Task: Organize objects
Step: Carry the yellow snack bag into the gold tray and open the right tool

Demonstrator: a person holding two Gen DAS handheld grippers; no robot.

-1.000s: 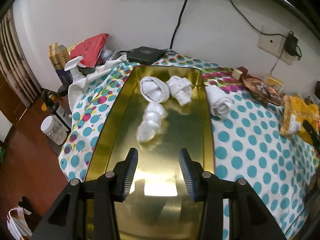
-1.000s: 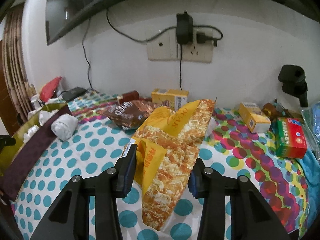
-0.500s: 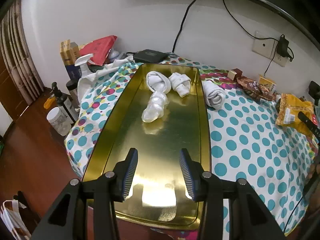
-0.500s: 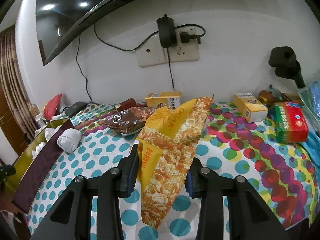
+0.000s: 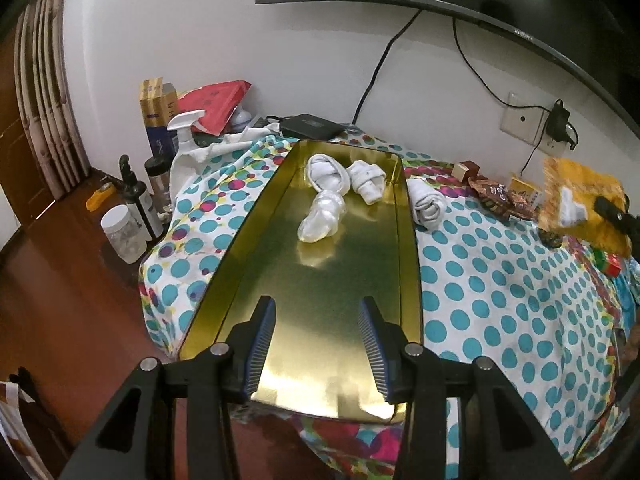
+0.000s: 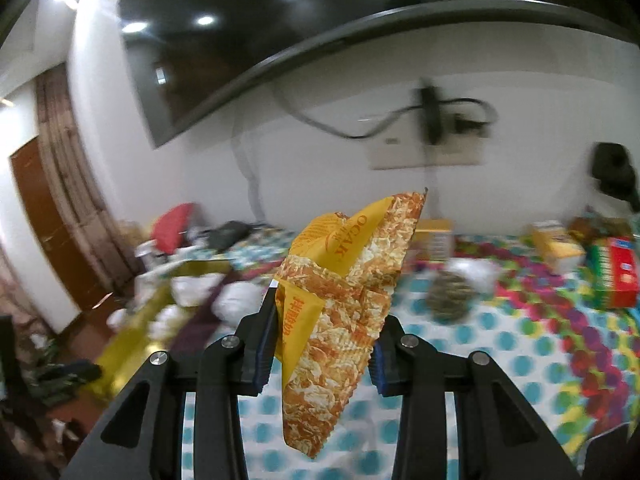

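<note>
My right gripper (image 6: 322,316) is shut on a yellow-orange snack bag (image 6: 340,292) and holds it in the air above the dotted tablecloth; the bag also shows in the left wrist view (image 5: 580,200). My left gripper (image 5: 316,320) is open and empty over the near end of a gold tray (image 5: 248,248). Three rolled white socks (image 5: 332,196) lie at the tray's far end. One more rolled sock (image 5: 428,202) lies on the cloth just right of the tray.
A brown snack bag (image 5: 498,198) and small boxes (image 5: 466,170) lie near the wall. A red box (image 6: 614,272) and a yellow box (image 6: 556,242) sit at the right. Bottles and a jar (image 5: 124,228) stand on the floor at the left.
My right gripper has lifted the snack bag off the cloth and swung left; its view is blurred. My left gripper has pulled back from the tray, still open.
</note>
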